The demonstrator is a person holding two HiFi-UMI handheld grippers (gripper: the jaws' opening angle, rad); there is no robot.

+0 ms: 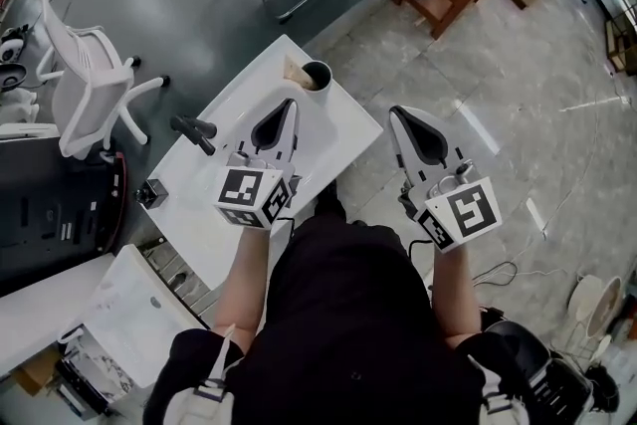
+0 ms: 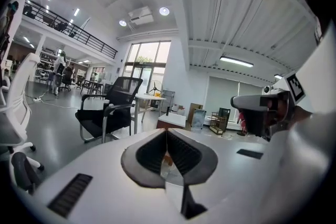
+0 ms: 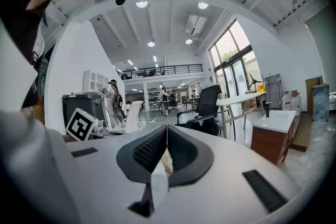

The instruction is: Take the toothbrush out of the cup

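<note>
While the cup [image 1: 317,75] sits at the far end of the bench [image 1: 338,129], toothbrush indistinct, head view has left gripper [image 1: 289,106] and right gripper [image 1: 398,112] short of it | left gripper view: fingers [image 2: 151,153] closed, empty | right gripper view: fingers [image 3: 149,152] closed, empty | judged: reach pending; next, open fingers toward cup.

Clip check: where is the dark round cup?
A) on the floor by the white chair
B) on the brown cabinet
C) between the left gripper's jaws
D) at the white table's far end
D: the head view shows the dark round cup at the white table's far end, beyond the left gripper.
</note>
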